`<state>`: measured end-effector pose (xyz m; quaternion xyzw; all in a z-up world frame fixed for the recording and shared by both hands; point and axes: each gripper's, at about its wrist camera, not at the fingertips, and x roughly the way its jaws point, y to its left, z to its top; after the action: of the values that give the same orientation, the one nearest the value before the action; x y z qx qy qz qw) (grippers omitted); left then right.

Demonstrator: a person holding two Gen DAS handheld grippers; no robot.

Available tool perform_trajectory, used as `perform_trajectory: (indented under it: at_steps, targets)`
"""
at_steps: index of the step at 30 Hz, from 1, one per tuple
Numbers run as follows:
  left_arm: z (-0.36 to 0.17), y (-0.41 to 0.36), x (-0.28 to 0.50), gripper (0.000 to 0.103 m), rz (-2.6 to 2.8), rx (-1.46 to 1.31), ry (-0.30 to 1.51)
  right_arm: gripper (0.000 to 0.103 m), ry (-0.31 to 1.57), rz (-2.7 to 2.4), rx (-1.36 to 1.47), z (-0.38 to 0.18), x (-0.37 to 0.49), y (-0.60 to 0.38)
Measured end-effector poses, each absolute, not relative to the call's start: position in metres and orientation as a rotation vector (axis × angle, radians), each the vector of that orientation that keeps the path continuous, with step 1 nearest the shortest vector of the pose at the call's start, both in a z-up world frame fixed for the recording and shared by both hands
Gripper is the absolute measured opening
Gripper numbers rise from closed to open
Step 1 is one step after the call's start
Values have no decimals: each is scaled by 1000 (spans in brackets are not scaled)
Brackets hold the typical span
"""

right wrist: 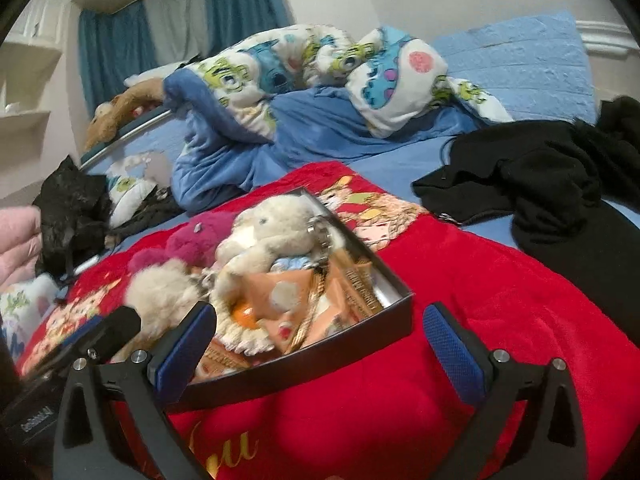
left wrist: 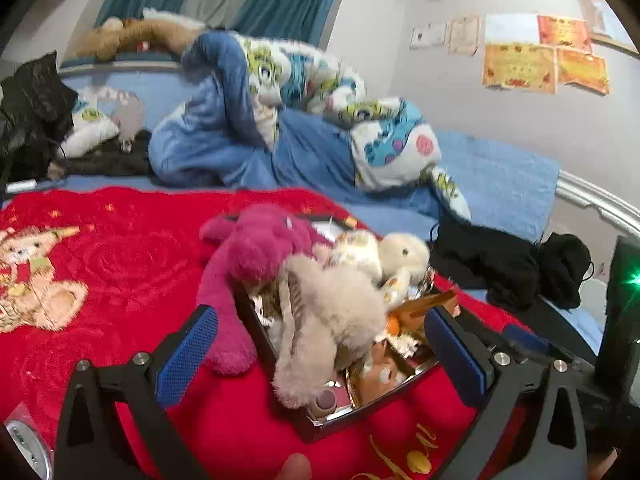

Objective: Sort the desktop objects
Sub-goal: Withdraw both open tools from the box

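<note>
Both the left gripper [left wrist: 320,344] and right gripper [right wrist: 320,340] gape empty over a seemingly toy-stuffed box [right wrist: 304,360].

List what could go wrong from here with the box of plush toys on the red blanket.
1. The pink plush hangs over the box wall and may slide onto the red blanket.
2. The beige fluffy toy droops past the near rim; the open left gripper could drag it out.
3. The box sits on soft bedding, so a nudge may tilt it.
</note>
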<state>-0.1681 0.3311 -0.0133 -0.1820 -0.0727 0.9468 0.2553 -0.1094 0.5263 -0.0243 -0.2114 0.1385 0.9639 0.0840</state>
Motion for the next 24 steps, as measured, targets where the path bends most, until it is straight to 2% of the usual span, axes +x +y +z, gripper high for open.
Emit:
perform_trajectory:
  at_steps: [11,24]
  targets:
    - [-5,300,-137,103,2651,-488,-258,103,361,2918,-638,-13,-96,503]
    - [4,241,-110,103,2691,-615,-328,103,325,2995,-693,-3,-90,453]
